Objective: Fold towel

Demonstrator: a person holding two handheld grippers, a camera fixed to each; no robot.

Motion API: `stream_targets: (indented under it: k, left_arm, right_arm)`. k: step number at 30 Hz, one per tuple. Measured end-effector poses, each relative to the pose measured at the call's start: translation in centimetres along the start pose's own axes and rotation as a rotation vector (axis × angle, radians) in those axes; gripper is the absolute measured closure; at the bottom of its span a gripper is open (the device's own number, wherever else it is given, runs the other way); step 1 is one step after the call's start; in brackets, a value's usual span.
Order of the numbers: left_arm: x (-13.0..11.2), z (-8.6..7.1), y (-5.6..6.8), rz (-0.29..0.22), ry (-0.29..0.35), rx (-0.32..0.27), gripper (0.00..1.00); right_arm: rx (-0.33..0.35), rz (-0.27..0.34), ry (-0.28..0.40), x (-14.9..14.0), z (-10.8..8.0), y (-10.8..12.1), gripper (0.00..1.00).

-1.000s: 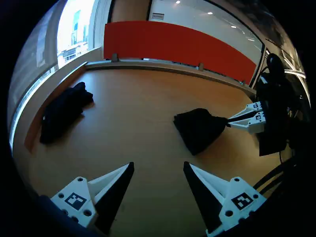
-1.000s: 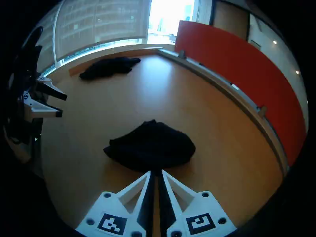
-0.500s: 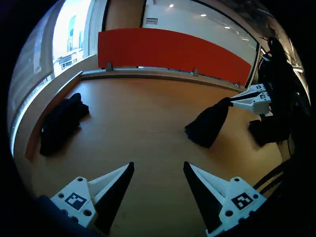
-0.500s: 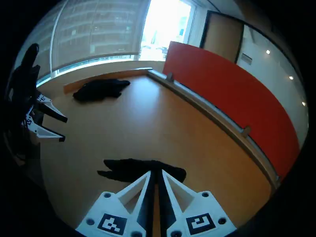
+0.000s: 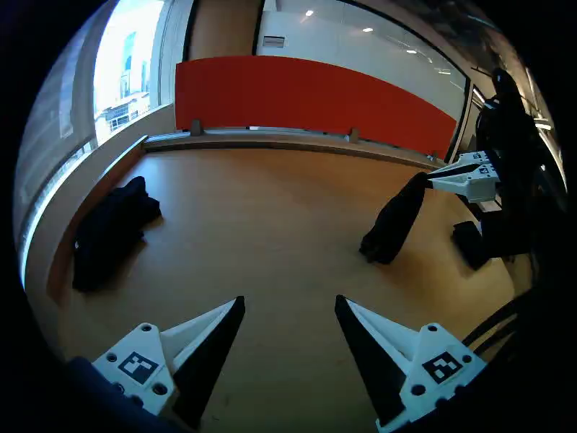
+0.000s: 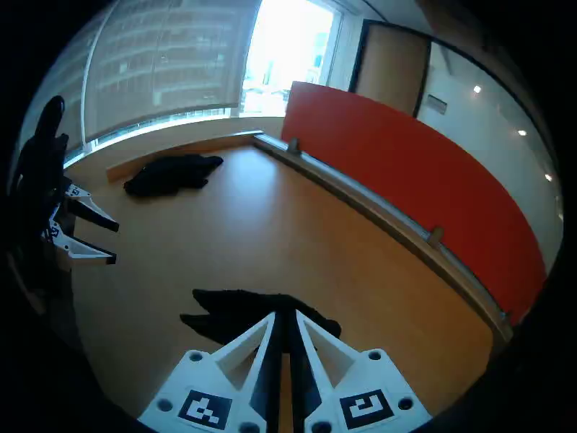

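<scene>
A dark towel [image 5: 393, 220] hangs from my right gripper [image 5: 430, 177] at the right of the left gripper view, its lower end resting on the wooden table [image 5: 274, 216]. In the right gripper view the same towel [image 6: 245, 317] spreads just past my right gripper [image 6: 285, 315], whose fingers are pressed together on its edge. My left gripper [image 5: 288, 303] stands open low over the table's near side with nothing between its fingers. It appears again at the left edge of the right gripper view, left gripper [image 6: 112, 242], open.
A second dark cloth pile [image 5: 108, 224] lies at the table's far left by the raised wooden rim [image 5: 79, 209]; the same pile [image 6: 169, 173] shows near the window. A red partition [image 5: 310, 94] runs along the back edge. A person in dark clothing [image 5: 512, 180] stands at the right.
My right gripper has risen with the towel, drawing it from a flat heap into a hanging strip. The left gripper has stayed open and nearly still.
</scene>
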State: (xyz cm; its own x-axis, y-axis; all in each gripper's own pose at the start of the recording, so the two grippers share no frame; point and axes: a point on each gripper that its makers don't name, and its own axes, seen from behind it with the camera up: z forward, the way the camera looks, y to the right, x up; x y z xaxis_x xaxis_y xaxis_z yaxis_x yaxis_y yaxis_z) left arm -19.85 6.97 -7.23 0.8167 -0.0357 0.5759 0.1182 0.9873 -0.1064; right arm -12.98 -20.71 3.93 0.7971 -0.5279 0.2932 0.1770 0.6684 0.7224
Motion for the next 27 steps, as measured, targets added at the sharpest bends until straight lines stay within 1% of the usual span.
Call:
stream_targets:
  k: [10, 21, 27]
  left_arm:
    - [0.6, 0.6, 0.2, 0.0, 0.003, -0.006, 0.07]
    - [1.2, 1.4, 1.0, 0.016, -0.001, -0.023, 0.07]
    - [1.4, 1.8, 1.2, 0.025, -0.005, -0.025, 0.07]
  right_arm:
    - [-0.028, 0.013, -0.002, -0.6, -1.5, 2.4, 0.95]
    - [-0.064, 0.042, -0.011, -2.2, -4.0, 5.9, 0.95]
    - [-0.088, 0.059, -0.016, -3.3, -5.5, 8.3, 0.95]
